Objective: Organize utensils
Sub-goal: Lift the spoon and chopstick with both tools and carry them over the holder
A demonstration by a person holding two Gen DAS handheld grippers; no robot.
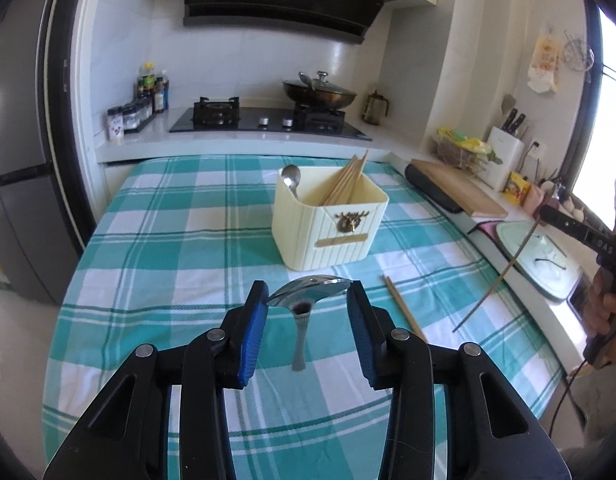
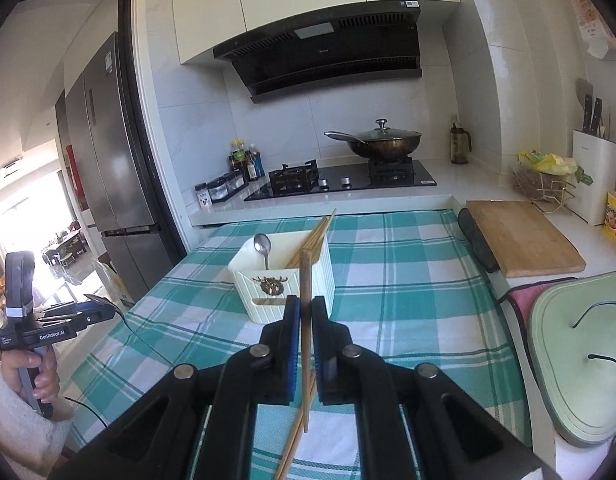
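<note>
Left fingers [image 1: 257,312] half-open pinching spoon [image 1: 308,289] | right fingers [image 2: 293,320] clamping chopstick [image 2: 305,280]

I saw 1 steel spoon [image 1: 308,290] held aloft; cream holder [image 1: 328,224] contained chopsticks [image 1: 346,180], 1 spoon [image 1: 291,179].

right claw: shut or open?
Shut: right claw pads press a wooden chopstick, lifted off the cloth.
</note>
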